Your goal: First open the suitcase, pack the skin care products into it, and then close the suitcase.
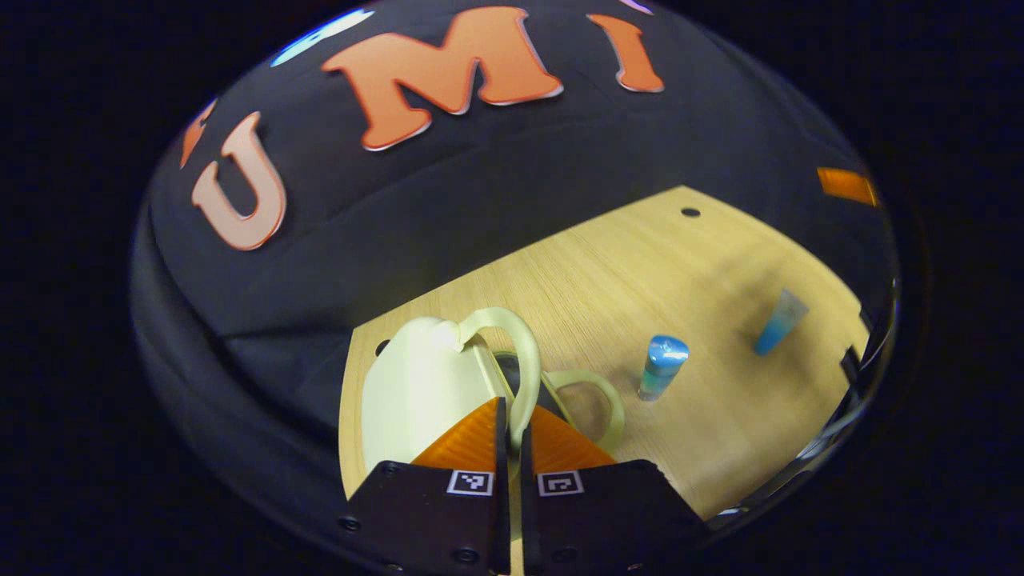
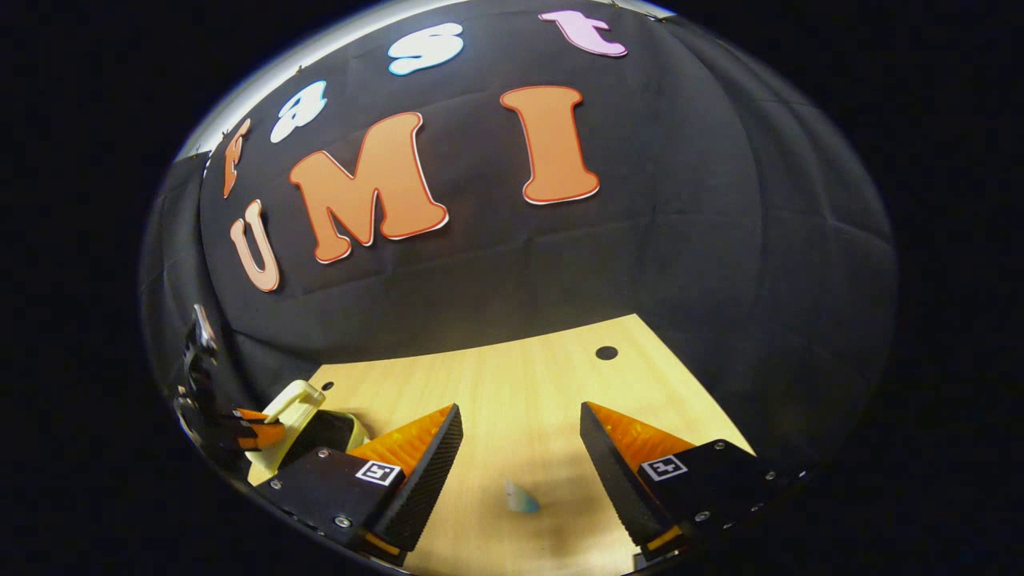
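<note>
The left gripper (image 1: 513, 436) has its fingers pinched on the lid handle (image 1: 520, 360) of the pale suitcase (image 1: 416, 392), lid raised; I'd swing it fully back before letting go. Right of the suitcase a blue-capped bottle (image 1: 662, 366) stands, a tube (image 1: 780, 322) beyond it. The right gripper (image 2: 520, 444) hangs spread above another tube (image 2: 522, 498).

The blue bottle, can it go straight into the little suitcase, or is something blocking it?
Nothing visible blocks it. In the left gripper view the blue bottle stands upright on bare table just beside the suitcase. The left hand-held gripper is shut on the lid's handle, holding the lid raised.
</note>
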